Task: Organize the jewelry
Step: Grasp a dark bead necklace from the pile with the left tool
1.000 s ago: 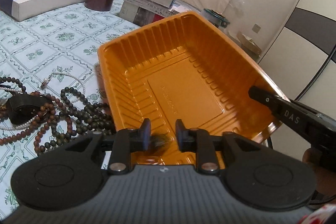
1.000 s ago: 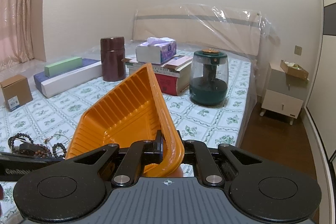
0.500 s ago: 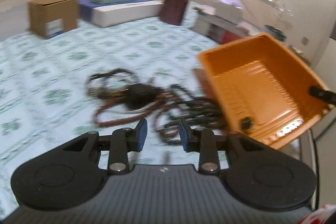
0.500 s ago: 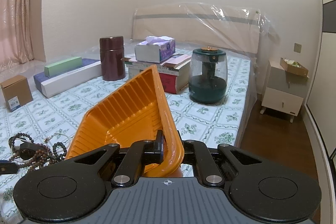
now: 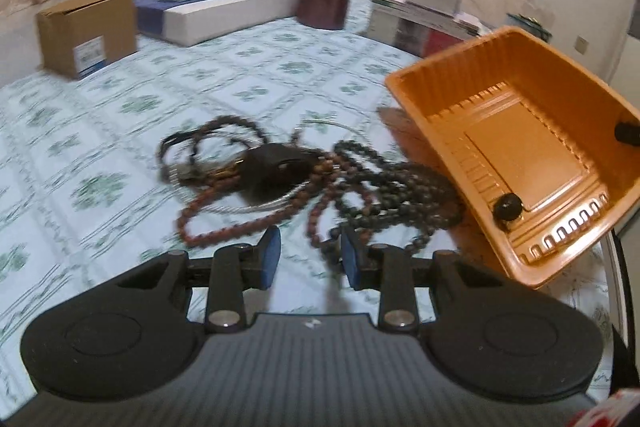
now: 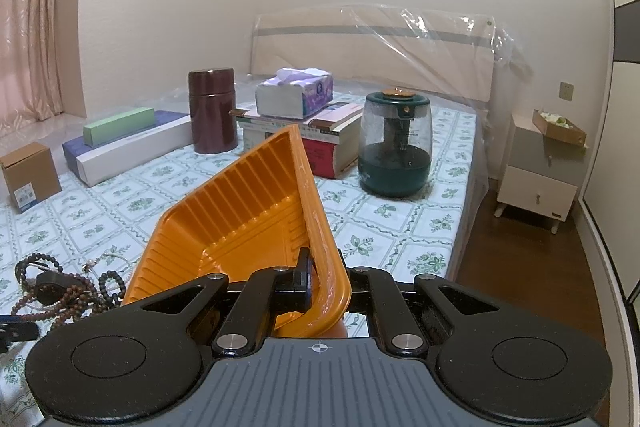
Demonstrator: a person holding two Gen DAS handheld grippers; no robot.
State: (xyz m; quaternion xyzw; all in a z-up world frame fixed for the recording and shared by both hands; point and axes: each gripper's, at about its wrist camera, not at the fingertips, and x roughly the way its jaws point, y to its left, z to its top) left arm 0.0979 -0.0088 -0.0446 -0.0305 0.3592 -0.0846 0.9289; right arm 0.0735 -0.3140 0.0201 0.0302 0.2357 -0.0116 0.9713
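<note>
The left gripper [image 5: 308,259] hung over the bedspread [image 5: 120,131] with its jaws partly open and nothing between the blue pads [image 5: 271,255], pointing down at the tangle of bead strings [image 5: 320,183] just ahead of its fingertips. The right gripper [image 6: 320,287] was pinched tight on the near rim of the orange tray [image 6: 248,219], holding it tipped up on the right of the heap, its low edge next to the beads. To my eye the next pick wanted care: the strands lay knotted over one another and around a dark band [image 5: 276,167], so closing on a single loop at the near edge, rather than the thick middle, seemed likeliest to lift one piece without dragging the rest. Keeping the tray steady and tilted towards the pile would have made the drop short. Inside the tray I saw only one dark round bead [image 5: 507,207] resting in the lower corner; the rest of the jewelry was outside it on the bedspread.
</note>
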